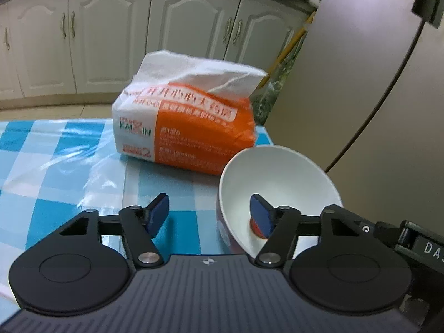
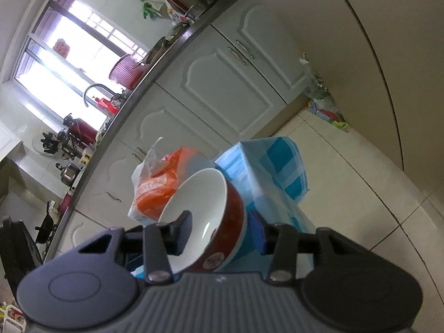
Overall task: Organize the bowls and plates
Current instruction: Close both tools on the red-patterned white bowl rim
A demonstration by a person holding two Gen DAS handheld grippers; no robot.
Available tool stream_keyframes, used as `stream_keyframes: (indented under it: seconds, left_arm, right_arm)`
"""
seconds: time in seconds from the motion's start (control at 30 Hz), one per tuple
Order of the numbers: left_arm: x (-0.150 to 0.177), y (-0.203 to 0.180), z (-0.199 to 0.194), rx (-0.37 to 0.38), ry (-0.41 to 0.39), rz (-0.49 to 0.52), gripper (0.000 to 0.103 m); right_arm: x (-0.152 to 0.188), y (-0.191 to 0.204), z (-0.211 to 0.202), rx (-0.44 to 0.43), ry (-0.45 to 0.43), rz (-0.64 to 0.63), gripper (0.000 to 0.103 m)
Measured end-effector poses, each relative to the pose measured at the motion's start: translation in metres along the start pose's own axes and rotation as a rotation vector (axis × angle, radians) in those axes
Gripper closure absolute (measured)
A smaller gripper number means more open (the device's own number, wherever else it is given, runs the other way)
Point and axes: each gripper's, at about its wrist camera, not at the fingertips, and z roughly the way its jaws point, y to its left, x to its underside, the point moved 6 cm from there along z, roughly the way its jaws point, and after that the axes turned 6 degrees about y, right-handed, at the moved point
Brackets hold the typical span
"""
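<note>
One bowl, white inside and red outside, stands on the blue-and-white checked tablecloth near the table's far right corner. In the left wrist view my left gripper is open and straddles the bowl's near-left wall: its right pad is inside the bowl and its left pad is outside over the cloth, neither pressing. A red-orange spot shows low in the bowl behind the inner pad. In the right wrist view my right gripper straddles the bowl's right wall. Its left finger is inside with white showing beside it, and its blue pad sits against the red outside.
An orange and white tissue pack with a tissue sticking out stands just behind the bowl. A large beige fridge rises to the right of the table. White cabinets line the back. A black part with white letters shows at the right edge.
</note>
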Motion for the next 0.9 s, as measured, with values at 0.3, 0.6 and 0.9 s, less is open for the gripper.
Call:
stream_keyframes:
  seconds: [0.3, 0.6, 0.9]
  left_arm:
    - [0.004, 0.004, 0.017, -0.003, 0.038, -0.016, 0.053]
    - [0.005, -0.012, 0.015, 0.034, 0.034, 0.006, 0.091]
    - [0.007, -0.008, 0.006, 0.038, 0.031, -0.010, 0.093]
  right_arm:
    - [-0.002, 0.000, 0.014, 0.029, 0.019, -0.002, 0.070]
    - [-0.002, 0.000, 0.019, 0.051, 0.016, -0.018, 0.075]
    - [0.003, 0.004, 0.017, 0.070, 0.030, -0.014, 0.079]
